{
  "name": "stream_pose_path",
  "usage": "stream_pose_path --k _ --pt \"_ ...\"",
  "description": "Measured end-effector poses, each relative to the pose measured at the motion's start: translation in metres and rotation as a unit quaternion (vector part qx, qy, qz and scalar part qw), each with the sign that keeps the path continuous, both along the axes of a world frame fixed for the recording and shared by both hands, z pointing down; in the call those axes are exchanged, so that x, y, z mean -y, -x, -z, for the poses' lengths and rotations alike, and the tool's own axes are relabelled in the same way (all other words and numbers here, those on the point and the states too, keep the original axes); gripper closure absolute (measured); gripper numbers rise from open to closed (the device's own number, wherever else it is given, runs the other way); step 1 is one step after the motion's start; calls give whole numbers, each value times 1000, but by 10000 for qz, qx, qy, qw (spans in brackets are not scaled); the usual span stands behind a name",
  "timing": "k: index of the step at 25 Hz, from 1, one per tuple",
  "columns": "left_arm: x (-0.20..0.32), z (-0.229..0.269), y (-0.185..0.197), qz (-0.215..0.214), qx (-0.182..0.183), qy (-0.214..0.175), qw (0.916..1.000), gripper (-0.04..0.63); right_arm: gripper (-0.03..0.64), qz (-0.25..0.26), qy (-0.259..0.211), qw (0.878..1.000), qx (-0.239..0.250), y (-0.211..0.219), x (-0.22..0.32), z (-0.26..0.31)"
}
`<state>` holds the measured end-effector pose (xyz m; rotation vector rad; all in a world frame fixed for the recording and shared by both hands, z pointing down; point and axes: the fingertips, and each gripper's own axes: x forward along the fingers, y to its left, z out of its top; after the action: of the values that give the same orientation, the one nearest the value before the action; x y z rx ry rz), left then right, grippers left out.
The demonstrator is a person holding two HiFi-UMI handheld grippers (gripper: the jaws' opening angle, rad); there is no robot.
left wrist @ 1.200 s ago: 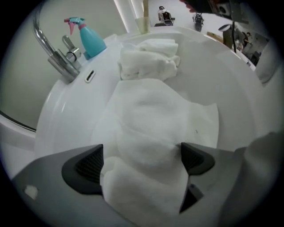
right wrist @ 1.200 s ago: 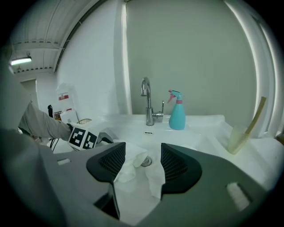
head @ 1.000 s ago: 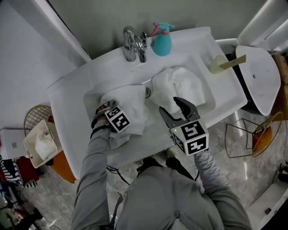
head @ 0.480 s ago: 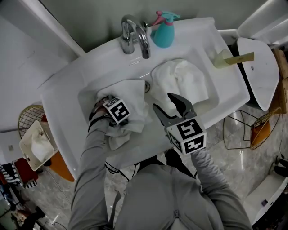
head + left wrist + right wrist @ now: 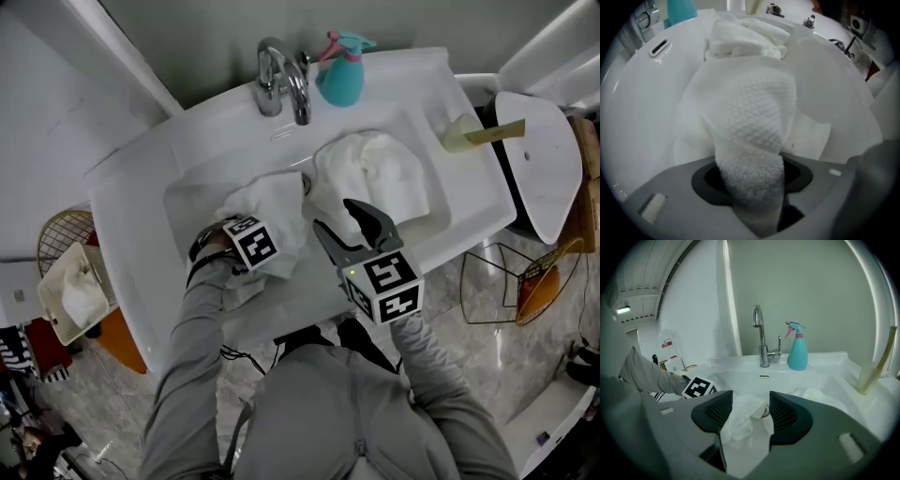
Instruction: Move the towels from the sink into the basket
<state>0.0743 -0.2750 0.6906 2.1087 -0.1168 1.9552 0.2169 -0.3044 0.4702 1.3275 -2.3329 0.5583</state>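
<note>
White towel bunches in the closing left claw for lifting from the sink; right claw, three o'clock, hovers parted, empty.

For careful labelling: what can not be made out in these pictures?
- Sink floor: left gripper view, near towel fills it.
- Far towel: head view, right hand-held gripper hides its near edge.
- Drain: head view, both towels cover most.
- Basket: head view, too small to tell what lies inside.
</note>
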Motion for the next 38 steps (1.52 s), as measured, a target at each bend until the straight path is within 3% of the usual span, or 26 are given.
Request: stream_pose_path --k 5,10,15,19,22,25,29,34,38 --pt "-5 12 -1 444 -305 -361 9979 338 387 129 -109 9998 79 -1 -5 6" --pt "0 39 -1 920 -609 -973 9891 348 388 276 -186 9994 115 -6 -13 9" --pt "9 82 4 1655 -912 -1647 9681 348 388 528 -309 9980 168 -10 -23 18" --pt "7 114 8 2134 -1003 -2273 9448 348 388 668 -372 9965 345 -15 -29 26" --pt "1 141 6 2527 -1180 -2737 9205 350 388 819 -460 9946 439 -16 -31 35" --pt "-10 170 10 2995 -1385 -3157 8896 348 387 1046 -584 9914 524 -12 -37 47" --pt "-32 208 21 3567 -1647 -3674 8430 348 388 1312 -783 9858 693 -6 -49 67" --pt "-73 251 50 4168 -1754 -4360 7781 348 388 1873 -973 9747 741 21 -65 80" --pt "-111 282 78 4463 -1764 -4797 7346 348 388 2326 -1044 9636 806 55 -88 88"
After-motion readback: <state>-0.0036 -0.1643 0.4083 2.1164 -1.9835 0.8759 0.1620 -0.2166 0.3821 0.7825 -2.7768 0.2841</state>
